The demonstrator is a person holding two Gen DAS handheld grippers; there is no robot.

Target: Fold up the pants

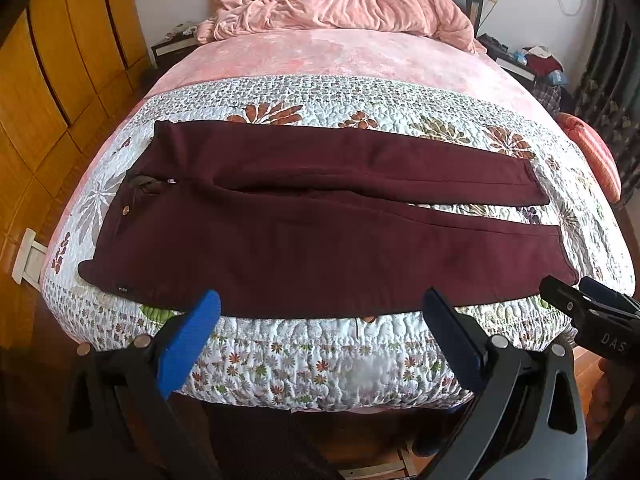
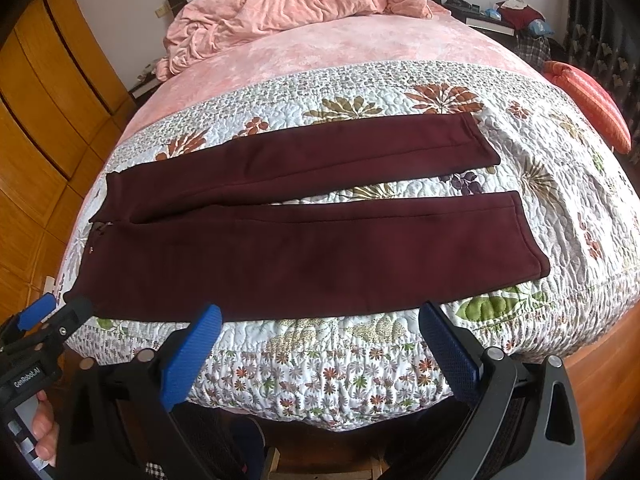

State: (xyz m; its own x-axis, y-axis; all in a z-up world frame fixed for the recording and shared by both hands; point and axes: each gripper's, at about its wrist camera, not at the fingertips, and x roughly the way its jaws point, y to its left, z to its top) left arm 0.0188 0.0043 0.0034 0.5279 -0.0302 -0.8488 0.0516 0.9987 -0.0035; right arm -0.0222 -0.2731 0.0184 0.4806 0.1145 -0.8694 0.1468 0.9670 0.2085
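Observation:
Dark maroon pants (image 1: 304, 220) lie flat across the foot of the bed, waist at the left, both legs running right and slightly apart; they also show in the right wrist view (image 2: 320, 248). My left gripper (image 1: 320, 312) is open and empty, hovering at the near edge of the near leg. My right gripper (image 2: 320, 320) is open and empty, also just before the near leg's edge. The right gripper's tip shows at the right edge of the left wrist view (image 1: 580, 300); the left gripper shows at the left edge of the right wrist view (image 2: 52, 316).
The pants rest on a floral quilt (image 1: 320, 360) over a pink bedsheet (image 1: 340, 56). A crumpled pink blanket (image 1: 340, 0) lies at the headboard. Wooden wardrobes (image 1: 60, 60) stand left; a cluttered nightstand (image 1: 532, 64) and an orange pillow (image 1: 596, 152) are right.

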